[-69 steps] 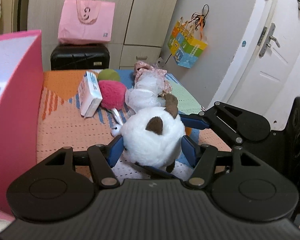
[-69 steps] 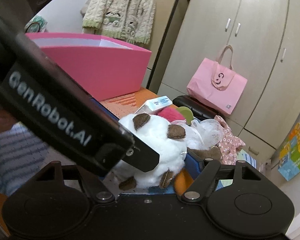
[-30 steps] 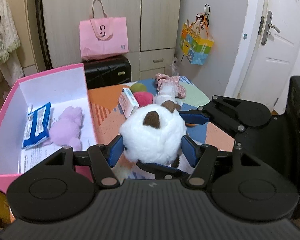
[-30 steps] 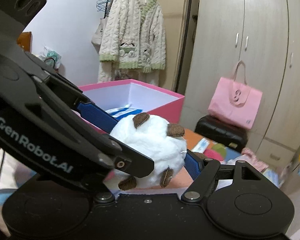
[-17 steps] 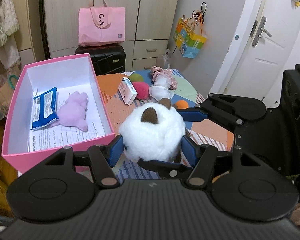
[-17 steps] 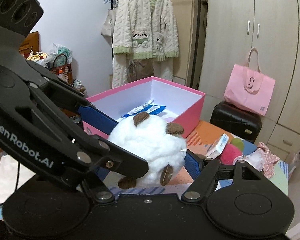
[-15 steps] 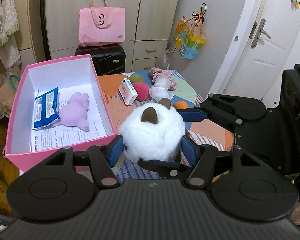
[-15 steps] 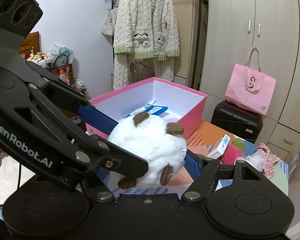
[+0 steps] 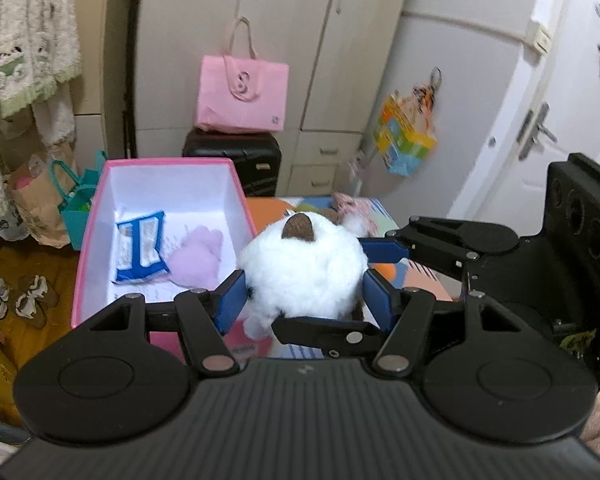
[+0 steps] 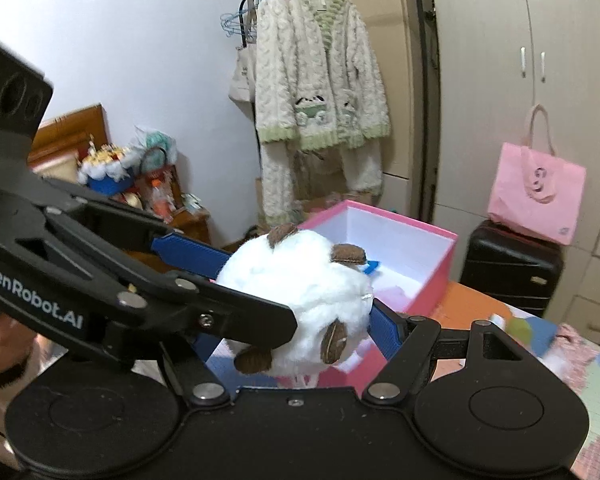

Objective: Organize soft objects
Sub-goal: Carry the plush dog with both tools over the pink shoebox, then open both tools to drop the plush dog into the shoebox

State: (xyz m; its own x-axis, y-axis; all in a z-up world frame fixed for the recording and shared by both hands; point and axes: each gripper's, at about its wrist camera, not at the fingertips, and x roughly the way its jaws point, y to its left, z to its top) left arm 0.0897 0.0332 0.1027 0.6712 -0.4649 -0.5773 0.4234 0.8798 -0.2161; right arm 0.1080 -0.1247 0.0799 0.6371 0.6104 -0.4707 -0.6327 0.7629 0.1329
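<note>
A round white plush toy [image 9: 302, 270] with brown patches is held in the air by both grippers at once. My left gripper [image 9: 304, 288] is shut on its sides, and my right gripper [image 10: 296, 300] is shut on it crosswise. The toy [image 10: 300, 292] hangs near the right wall of the open pink box [image 9: 94, 216], which also shows in the right wrist view [image 10: 440, 258]. Inside the box lie a lilac plush [image 9: 198, 254] and a blue-and-white packet [image 9: 140, 246].
The table with its patterned cloth [image 9: 420, 276] is to the right of the box, with a pink floral soft item [image 9: 354, 210] at its far end. A black suitcase [image 9: 236, 160] with a pink bag [image 9: 242, 98] stands behind. Paper bags [image 9: 40, 196] and shoes sit on the floor at left.
Both grippers have carried the white plush up and left from the table toward the pink box. The box now lies closer below and the loose items on the table are mostly hidden behind the plush.
</note>
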